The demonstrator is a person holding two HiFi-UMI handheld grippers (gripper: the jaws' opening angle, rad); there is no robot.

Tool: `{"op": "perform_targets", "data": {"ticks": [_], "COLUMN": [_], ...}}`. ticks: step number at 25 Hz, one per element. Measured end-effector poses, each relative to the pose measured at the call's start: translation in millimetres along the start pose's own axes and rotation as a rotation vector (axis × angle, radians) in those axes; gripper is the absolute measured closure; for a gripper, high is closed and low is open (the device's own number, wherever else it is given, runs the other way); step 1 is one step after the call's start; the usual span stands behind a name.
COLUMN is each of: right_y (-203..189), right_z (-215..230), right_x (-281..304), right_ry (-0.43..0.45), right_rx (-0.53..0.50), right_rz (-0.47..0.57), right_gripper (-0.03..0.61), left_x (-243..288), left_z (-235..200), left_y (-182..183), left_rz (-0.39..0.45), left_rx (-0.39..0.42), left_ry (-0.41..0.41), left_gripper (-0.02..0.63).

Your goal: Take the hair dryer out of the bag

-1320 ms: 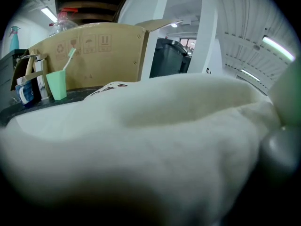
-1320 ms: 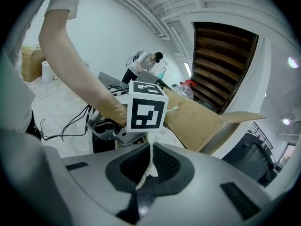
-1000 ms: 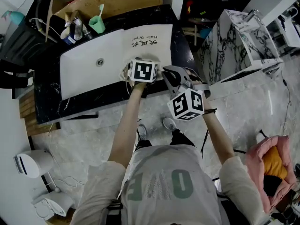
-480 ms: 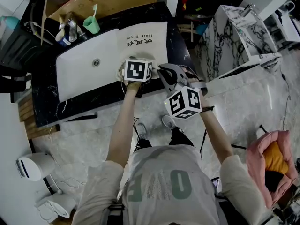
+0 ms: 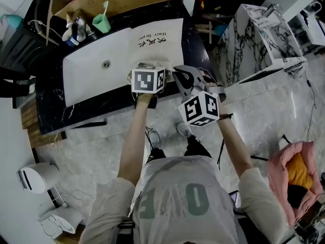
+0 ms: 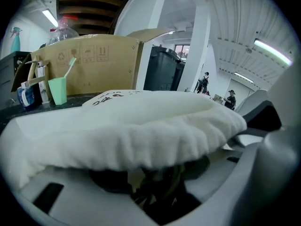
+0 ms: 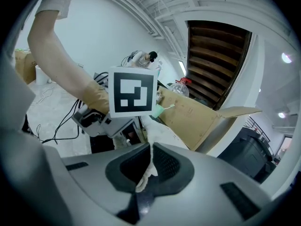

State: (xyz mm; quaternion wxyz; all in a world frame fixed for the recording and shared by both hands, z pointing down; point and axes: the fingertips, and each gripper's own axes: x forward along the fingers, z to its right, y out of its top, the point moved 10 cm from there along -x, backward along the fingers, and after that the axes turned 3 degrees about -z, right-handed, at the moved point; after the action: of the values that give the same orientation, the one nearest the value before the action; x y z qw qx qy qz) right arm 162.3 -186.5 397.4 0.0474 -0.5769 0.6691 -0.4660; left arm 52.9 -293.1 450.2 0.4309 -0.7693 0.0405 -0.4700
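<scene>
right hand-held gripper (image 7: 149, 154) pins bag (image 5: 162, 47) rim; left hand-held gripper (image 6: 155, 185), jaws just closed around hair dryer (image 6: 106, 179), should pull straight.

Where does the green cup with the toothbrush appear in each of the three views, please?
Head view: the green cup is at the upper left, just below the box.
Left gripper view: the cup is at the far left, at mid-height.
Right gripper view: the cup is small, near the centre and partly hidden.
Shared landmark: the cardboard box behind the cup.
</scene>
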Motion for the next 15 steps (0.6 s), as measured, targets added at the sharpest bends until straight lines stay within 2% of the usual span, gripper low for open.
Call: {"op": "perform_targets", "data": {"ticks": [9, 15], "right_y": [10, 11], "right_z": [-3, -1], "right_x": [-6, -8], "right_ry": [-0.037, -0.071], "right_rx": [-0.004, 0.002], "right_rz": [0.022, 0.011], "right_gripper": [0.535, 0.536], "left_x": [-33, -53], "left_z": [19, 34], "left_y": [-19, -38], "left_rz": [0.020, 0.008], "left_rx": [0.011, 0.056], "left_ry": [-0.002, -0.009], "left_gripper": [0.348, 0.347]}}
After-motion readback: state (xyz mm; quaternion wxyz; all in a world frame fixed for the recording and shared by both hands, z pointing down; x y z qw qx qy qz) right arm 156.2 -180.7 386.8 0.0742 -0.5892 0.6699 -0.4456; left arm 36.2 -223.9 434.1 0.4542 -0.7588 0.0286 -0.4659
